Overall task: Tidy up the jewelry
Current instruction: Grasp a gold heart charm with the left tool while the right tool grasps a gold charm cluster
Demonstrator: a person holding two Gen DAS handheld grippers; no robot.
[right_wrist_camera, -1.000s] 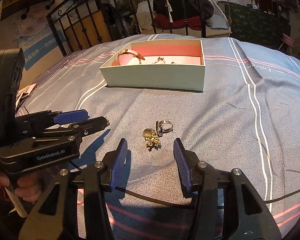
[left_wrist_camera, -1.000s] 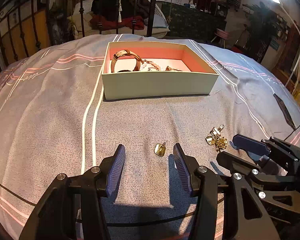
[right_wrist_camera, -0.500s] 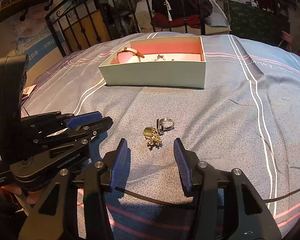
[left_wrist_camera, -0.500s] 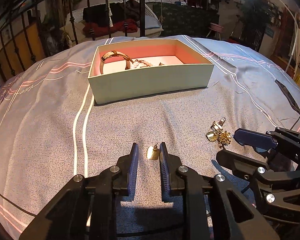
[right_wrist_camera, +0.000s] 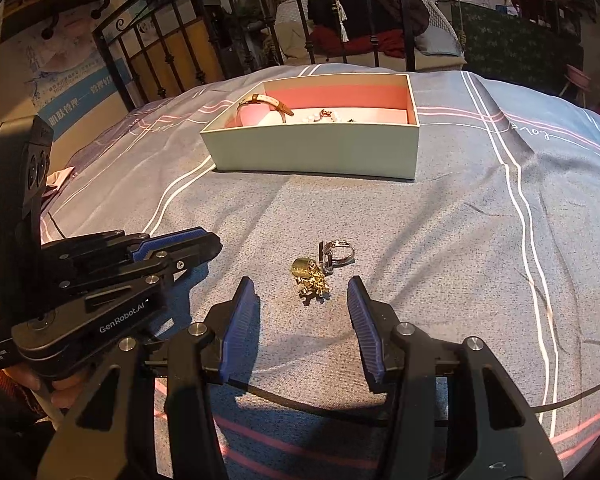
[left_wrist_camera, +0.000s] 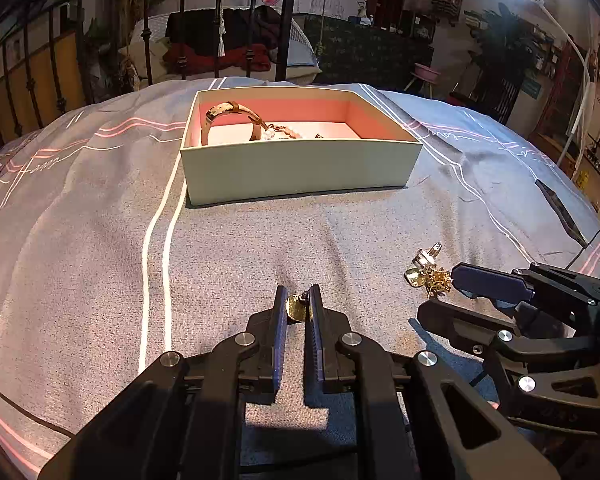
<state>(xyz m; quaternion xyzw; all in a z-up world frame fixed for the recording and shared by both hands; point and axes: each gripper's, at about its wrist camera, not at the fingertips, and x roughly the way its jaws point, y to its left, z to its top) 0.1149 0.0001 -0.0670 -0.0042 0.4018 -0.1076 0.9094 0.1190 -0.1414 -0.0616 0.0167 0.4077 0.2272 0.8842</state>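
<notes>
Jewelry box [left_wrist_camera: 300, 168] sat on the bed [left_wrist_camera: 80, 260]; nearer than it, the left gripper [left_wrist_camera: 298, 308] was closing its jaws on a gold pendant [left_wrist_camera: 296, 307], while the right gripper [right_wrist_camera: 302, 308] gaped, empty, before a gold cluster [right_wrist_camera: 312, 276].

We see matt woven cloth on the bed [left_wrist_camera: 100, 240], a matt card box [left_wrist_camera: 300, 168], shiny gold metal charm [left_wrist_camera: 296, 308], ribbed plastic pads [right_wrist_camera: 240, 320].

Bare bedspread [right_wrist_camera: 480, 240] lies open between the jewelry pile [right_wrist_camera: 318, 270] and the box [right_wrist_camera: 312, 156] near the bed's head, whose near wall blocks low entry.
</notes>
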